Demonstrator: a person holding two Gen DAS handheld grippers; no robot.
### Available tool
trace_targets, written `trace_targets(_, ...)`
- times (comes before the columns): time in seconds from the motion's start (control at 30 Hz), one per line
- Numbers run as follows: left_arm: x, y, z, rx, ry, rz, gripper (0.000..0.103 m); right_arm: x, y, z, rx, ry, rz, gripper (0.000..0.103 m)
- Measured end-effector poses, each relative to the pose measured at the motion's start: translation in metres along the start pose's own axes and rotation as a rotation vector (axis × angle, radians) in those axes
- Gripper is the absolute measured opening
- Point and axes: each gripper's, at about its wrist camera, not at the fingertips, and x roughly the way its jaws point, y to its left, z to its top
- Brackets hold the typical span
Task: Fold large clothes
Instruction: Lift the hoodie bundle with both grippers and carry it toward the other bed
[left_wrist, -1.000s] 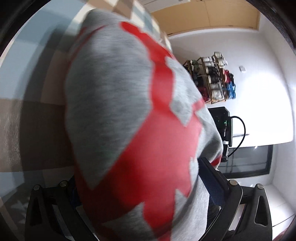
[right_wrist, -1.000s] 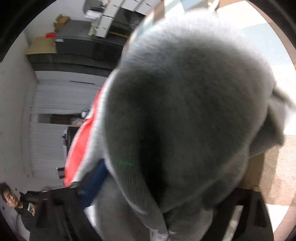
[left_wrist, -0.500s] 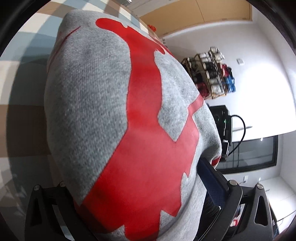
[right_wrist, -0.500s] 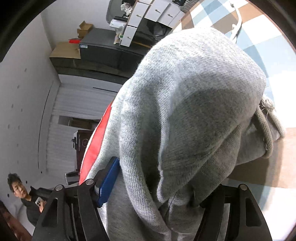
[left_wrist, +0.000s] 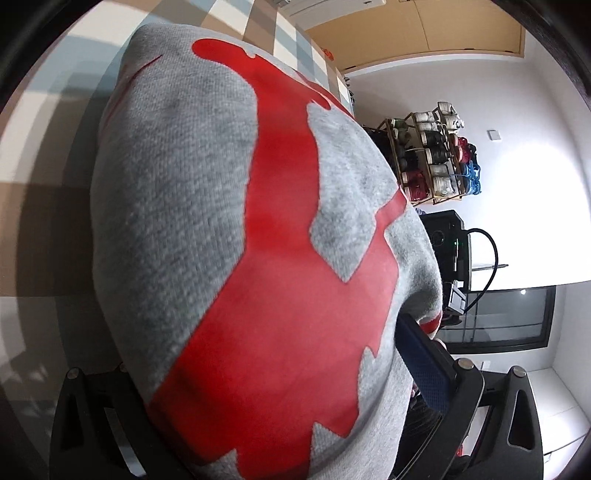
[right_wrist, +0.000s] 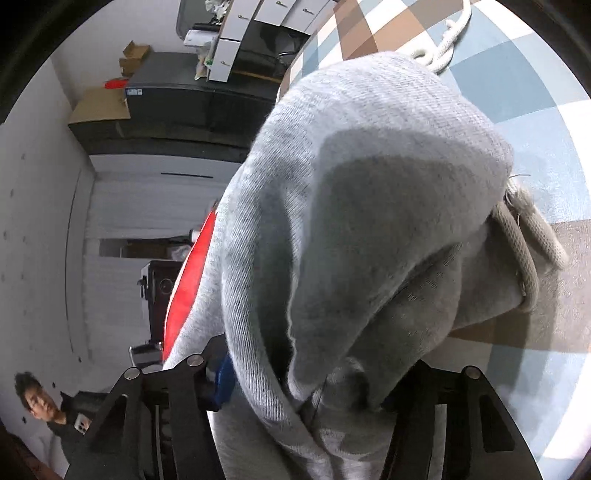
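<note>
A grey hoodie (left_wrist: 177, 206) with a big red print (left_wrist: 280, 332) fills the left wrist view, bulging up between the fingers. My left gripper (left_wrist: 269, 362) is shut on it; its blue pad (left_wrist: 421, 362) shows at the right and the other finger is hidden. In the right wrist view the hoodie's plain grey cloth (right_wrist: 369, 184) is bunched between the fingers of my right gripper (right_wrist: 321, 369), whose jaws are closing on the wad. A grey drawstring (right_wrist: 517, 251) hangs at the right. A strip of the red print (right_wrist: 188, 288) shows at the left.
Under the garment lies a checkered blue, white and brown surface (right_wrist: 517, 92) with a white cord (right_wrist: 447, 40) on it. A shoe rack (left_wrist: 432, 158) and a black box (left_wrist: 447, 240) stand by the wall. A person holding a phone (right_wrist: 48, 410) sits beyond a dark cabinet (right_wrist: 177, 99).
The right gripper's fingers have drawn inward around the grey wad, and that view has sharpened. In the left view the hoodie sits a little lower and more of the room shows.
</note>
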Motion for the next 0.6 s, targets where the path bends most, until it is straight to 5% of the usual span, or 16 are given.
trace_targets(0.3,-0.039,-0.027,0.013,0.011,-0.050,0.047,0.102,0.015,0.056,0.018,-0.057,-0.010,0.014,0.056)
trace_targets(0.6,-0.128,-0.021,0.020,0.013,-0.179,0.091,0.102,0.079,0.148,0.052,-0.153,0.026,0.077,0.056)
